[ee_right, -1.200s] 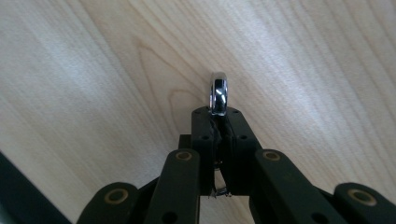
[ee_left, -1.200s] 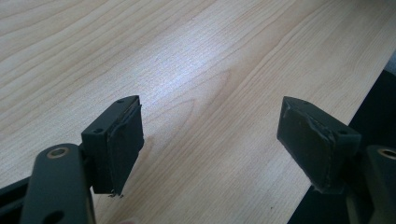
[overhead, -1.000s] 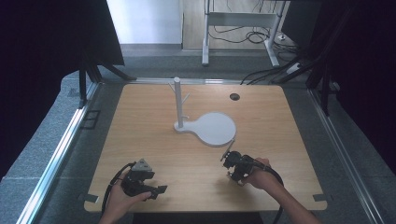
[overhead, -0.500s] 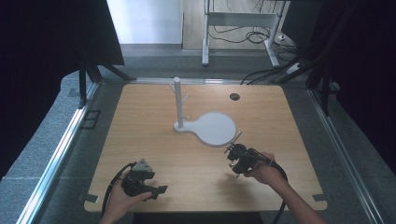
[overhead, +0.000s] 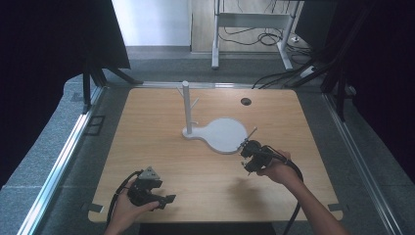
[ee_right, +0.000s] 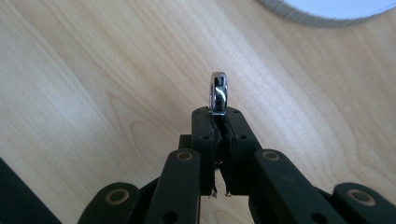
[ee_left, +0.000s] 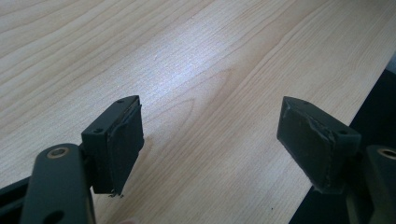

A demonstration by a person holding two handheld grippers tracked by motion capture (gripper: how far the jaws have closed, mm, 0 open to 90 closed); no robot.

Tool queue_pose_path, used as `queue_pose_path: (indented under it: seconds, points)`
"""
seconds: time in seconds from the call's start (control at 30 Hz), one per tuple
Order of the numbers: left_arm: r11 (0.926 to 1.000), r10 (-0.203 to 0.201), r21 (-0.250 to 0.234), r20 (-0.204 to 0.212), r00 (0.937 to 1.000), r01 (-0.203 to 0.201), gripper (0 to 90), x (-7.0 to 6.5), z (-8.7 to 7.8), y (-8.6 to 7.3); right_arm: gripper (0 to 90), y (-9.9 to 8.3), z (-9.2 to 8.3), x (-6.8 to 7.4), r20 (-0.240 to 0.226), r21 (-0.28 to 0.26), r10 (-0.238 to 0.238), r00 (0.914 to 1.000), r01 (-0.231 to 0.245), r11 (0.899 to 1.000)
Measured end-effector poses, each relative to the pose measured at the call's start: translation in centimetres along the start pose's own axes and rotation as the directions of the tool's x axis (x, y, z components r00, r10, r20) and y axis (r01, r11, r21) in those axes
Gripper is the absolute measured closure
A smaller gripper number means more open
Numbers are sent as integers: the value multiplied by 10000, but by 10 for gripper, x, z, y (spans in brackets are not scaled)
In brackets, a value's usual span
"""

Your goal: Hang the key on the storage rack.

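The left gripper sat low on the wooden table with its jaws wide apart and nothing between them. In the middle stood a white stand with a tall post. The right gripper pinched a shiny ring tight, just beside the stand's round plate. The ring was thin and smooth, so it could slip out and roll away.

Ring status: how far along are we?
Done: the right gripper is shut on the shiny metal ring, edge-on between its jaws and off the table. In hand: it carries the ring beside the rim of the stand's round base. Left, probably: hanging it on a peg of the white post. The left gripper is open near the table's front edge.
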State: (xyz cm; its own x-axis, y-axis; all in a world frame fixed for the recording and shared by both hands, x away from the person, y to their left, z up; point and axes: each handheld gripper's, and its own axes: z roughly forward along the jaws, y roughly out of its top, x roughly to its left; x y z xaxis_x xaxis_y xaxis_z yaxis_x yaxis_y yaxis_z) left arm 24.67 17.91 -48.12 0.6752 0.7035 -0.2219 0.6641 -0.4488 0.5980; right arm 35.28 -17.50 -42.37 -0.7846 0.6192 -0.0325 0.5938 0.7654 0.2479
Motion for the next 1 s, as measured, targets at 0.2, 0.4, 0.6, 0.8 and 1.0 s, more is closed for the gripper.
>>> queue_pose_path:
  seconds: [0.2,0.4,0.6,0.8,1.0]
  points:
    - [10000,-13,-23,2,10000,13,232,1,-1,0,846,12,-3,-7,49,-229,62,10000,-61,9997]
    - [10000,-17,0,-6,10000,17,232,1,0,0,846,24,-1,-11,-30,-452,100,9999,-101,9989]
    - [10000,-40,7,-19,10000,40,232,2,0,-1,846,34,3,-17,-2,-439,224,9997,-224,9988]
    - [10000,-12,46,-16,10000,12,231,1,0,-1,846,45,4,-25,12,-471,324,9995,-323,9984]
    - [10000,-14,29,2,10000,14,232,1,0,-1,846,57,2,-31,72,-481,446,9990,-442,9979]
